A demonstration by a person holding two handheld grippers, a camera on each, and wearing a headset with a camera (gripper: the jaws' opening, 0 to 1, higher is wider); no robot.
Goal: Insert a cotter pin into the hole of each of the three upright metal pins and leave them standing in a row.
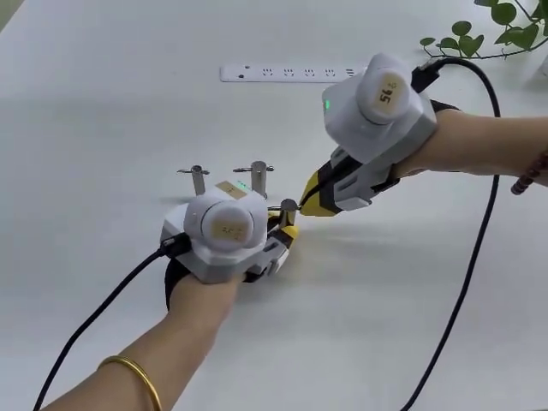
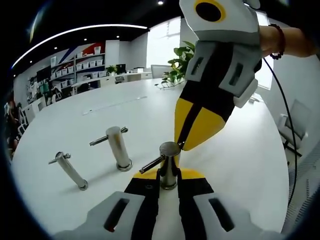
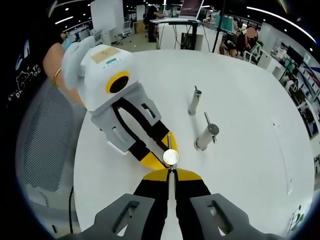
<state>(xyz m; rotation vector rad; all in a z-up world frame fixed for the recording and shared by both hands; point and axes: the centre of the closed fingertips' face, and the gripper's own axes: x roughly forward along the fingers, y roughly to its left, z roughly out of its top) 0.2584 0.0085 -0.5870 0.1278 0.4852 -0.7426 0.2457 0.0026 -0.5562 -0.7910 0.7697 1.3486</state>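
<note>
Our left claw (image 2: 169,178) clasps the metal pin (image 2: 169,159) while our right claw (image 3: 171,173) pinches its cotter pin (image 2: 151,163), gripped end hidden.

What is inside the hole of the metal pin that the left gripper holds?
A cotter pin passes through the metal pin clamped by the left gripper. One end sticks out; the other end is covered by the tips of the right gripper.

White table (image 1: 103,86). Power strip (image 1: 287,73) lies near its far edge, with a plant (image 1: 467,41) at the far right corner. Shelves (image 2: 75,66) line the wall. Window (image 2: 160,44) beyond. Curved ceiling light strip (image 2: 80,30).
</note>
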